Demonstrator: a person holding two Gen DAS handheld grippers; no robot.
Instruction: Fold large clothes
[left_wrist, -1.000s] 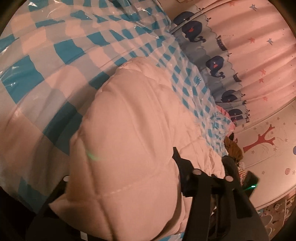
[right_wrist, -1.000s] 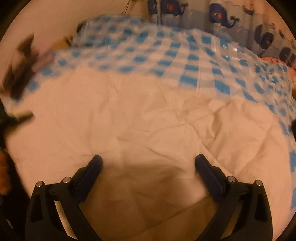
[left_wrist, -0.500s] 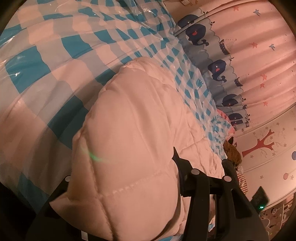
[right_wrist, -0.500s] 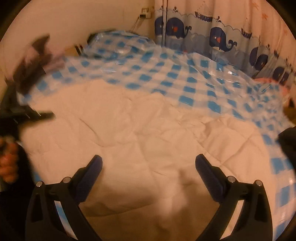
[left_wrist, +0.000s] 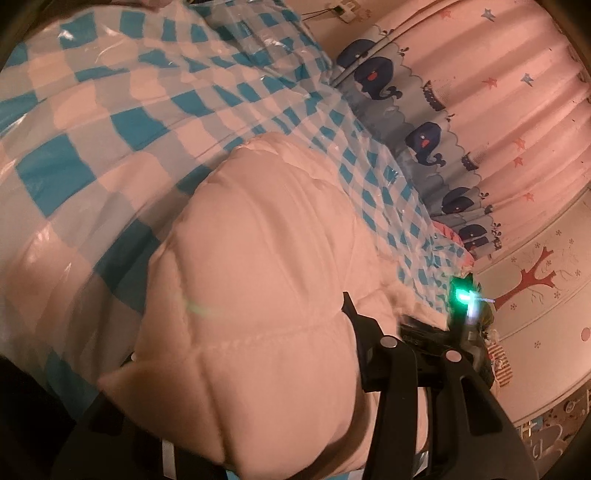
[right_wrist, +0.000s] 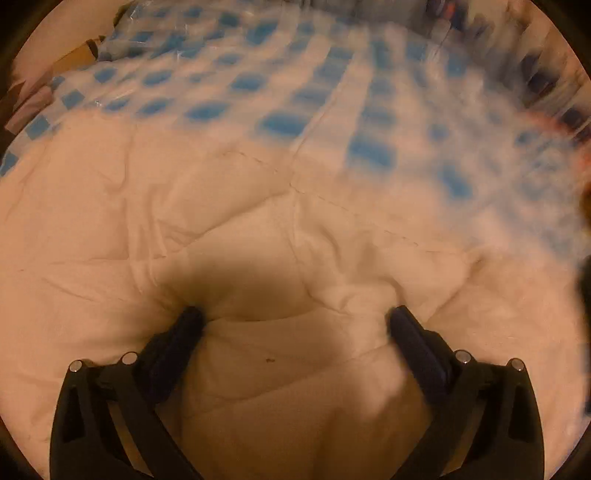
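Dim warm light; whale-print curtain (left_wrist: 480, 122); tree-decal wall (left_wrist: 535, 280); blue-checked plastic cover (left_wrist: 110, 110) over bed.

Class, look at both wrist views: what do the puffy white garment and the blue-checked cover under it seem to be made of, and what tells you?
White garment: likely padded, quilted fabric with a matte, soft look; stitched seams split it into puffy panels.
Blue-checked cover: probably glossy plastic or plastic-coated sheet; bright glints and crinkled wrinkles show on it.

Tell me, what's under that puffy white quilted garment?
The white quilted garment lies on a blue-and-white checked cover with a glossy film over it. What the cover itself hides directly beneath the garment cannot be seen.
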